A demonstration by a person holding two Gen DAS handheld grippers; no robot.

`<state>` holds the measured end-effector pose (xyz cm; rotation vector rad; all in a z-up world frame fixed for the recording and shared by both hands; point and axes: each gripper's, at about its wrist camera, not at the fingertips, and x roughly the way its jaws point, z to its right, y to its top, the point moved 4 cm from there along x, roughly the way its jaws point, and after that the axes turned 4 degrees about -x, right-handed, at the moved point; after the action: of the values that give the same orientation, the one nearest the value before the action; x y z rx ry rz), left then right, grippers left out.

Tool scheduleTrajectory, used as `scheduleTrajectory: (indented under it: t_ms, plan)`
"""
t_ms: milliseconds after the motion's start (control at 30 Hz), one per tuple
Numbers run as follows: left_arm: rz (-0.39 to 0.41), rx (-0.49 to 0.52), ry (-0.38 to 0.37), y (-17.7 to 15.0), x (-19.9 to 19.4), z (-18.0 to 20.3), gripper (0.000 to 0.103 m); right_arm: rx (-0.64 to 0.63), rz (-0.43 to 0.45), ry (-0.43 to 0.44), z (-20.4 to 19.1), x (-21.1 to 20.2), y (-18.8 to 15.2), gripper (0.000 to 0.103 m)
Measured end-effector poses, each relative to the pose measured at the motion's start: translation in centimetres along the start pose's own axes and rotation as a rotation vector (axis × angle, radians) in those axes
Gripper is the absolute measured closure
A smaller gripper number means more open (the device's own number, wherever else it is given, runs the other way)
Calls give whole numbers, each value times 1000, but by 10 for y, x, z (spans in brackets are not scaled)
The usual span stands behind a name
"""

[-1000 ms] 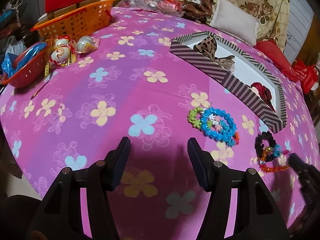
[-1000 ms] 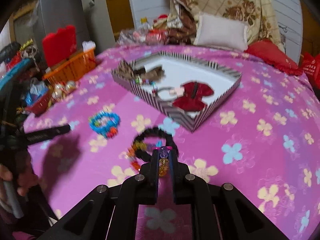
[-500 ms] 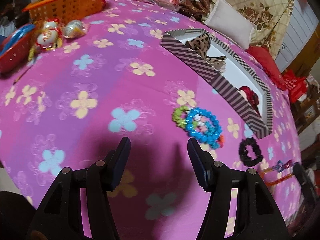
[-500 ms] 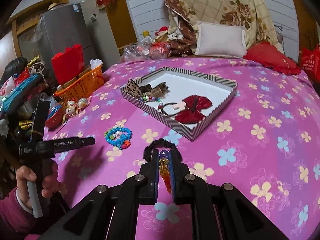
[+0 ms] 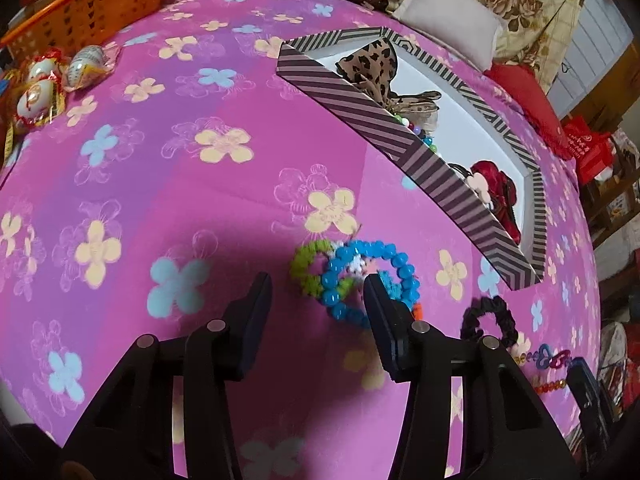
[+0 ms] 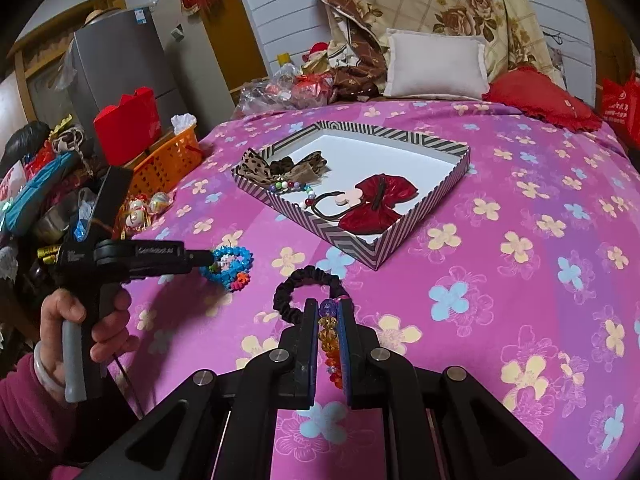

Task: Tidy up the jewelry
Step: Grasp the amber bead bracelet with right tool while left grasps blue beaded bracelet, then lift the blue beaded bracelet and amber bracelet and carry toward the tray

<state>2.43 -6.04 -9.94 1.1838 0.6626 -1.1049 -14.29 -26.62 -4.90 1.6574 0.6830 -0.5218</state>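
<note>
A pile of blue and green bead bracelets (image 5: pixel 352 276) lies on the pink flowered cloth; it also shows in the right wrist view (image 6: pixel 229 266). My left gripper (image 5: pixel 318 294) is open and low over the pile, its fingers on either side. My right gripper (image 6: pixel 328 312) is shut on an orange and purple bead bracelet (image 6: pixel 330 336), held above the cloth. A black scrunchie (image 6: pixel 306 290) lies just ahead of it. The striped tray (image 6: pixel 424 204) holds a leopard bow (image 6: pixel 276 166), a red bow (image 6: pixel 376 200) and a bead string.
An orange basket (image 6: pixel 170 162) and wrapped trinkets (image 5: pixel 44 80) sit at the left edge. A white pillow (image 6: pixel 436 64), a red cushion (image 6: pixel 540 98) and blankets lie at the back. The cloth drops off at the near edge.
My left gripper has moved forward and right until its open fingers flank the blue bracelet pile. My right gripper has lifted with the bead bracelet shut in it.
</note>
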Motion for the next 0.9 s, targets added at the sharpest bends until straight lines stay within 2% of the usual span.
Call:
scheduleTrajectory:
  t_ms: [300, 467, 667, 900]
  plan:
    - [-14, 60, 35, 8, 13, 12, 58, -8, -24, 13, -3, 13, -1, 94]
    - [-22, 56, 27, 10, 16, 11, 86, 13, -30, 35, -2, 20, 0, 94]
    - [-30, 24, -35, 10, 12, 7, 89, 20, -29, 54, -4, 25, 2, 94]
    - [-2, 1, -116, 8, -14, 9, 90, 32, -15, 78, -5, 22, 4, 94]
